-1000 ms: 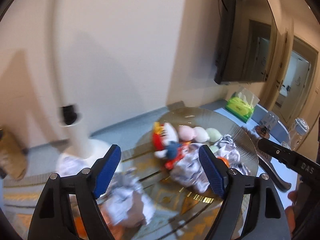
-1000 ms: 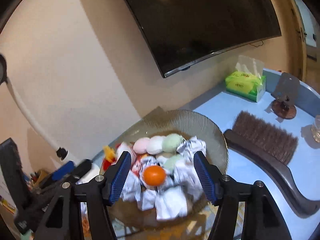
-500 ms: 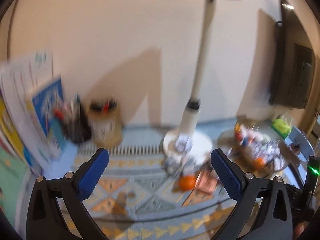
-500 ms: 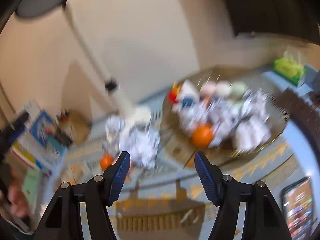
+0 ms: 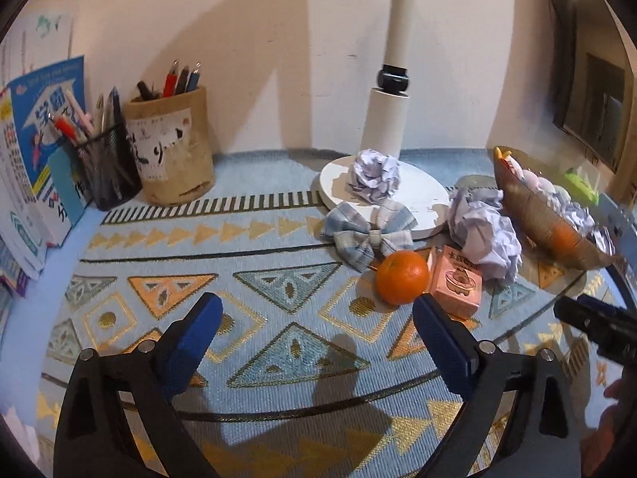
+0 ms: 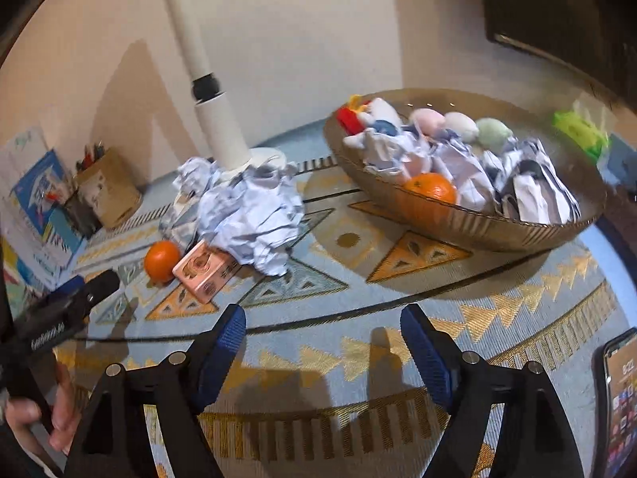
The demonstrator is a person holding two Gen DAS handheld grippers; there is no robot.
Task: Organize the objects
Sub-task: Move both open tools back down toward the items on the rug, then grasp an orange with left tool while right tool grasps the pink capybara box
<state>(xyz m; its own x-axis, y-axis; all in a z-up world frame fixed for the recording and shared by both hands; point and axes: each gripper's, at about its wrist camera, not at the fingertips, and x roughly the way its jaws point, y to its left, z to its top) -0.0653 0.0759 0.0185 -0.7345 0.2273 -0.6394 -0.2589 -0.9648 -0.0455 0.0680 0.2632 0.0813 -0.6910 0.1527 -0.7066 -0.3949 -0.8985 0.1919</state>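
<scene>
Both grippers hang empty over the patterned mat (image 5: 278, 279), between picks. The left gripper (image 5: 318, 342) stands wide with nothing between its pads, its jaws easing slightly inward; the right gripper (image 6: 322, 346) is also empty, its jaws opening.

Loose things lie in a cluster near the lamp base (image 5: 418, 203): an orange (image 5: 402, 277), a pink box (image 5: 458, 283) touching it, a checked bow (image 5: 368, 233) just behind, and two paper balls, one on the base (image 5: 374, 175) and a bigger one (image 5: 485, 231) beside the bowl (image 6: 477, 227). The bowl already holds crumpled paper, a second orange (image 6: 432, 187), pastel eggs and a toy.

The step in hand looks like choosing the next stray item. The orange sits nearest the left gripper; taking it calls for a reach forward and to the right, closing around it without knocking the box.

The bowl's contents are partly buried under paper. A phone (image 6: 619, 398) is cut off at the right view's edge, and the toy is too blurred to name.
</scene>
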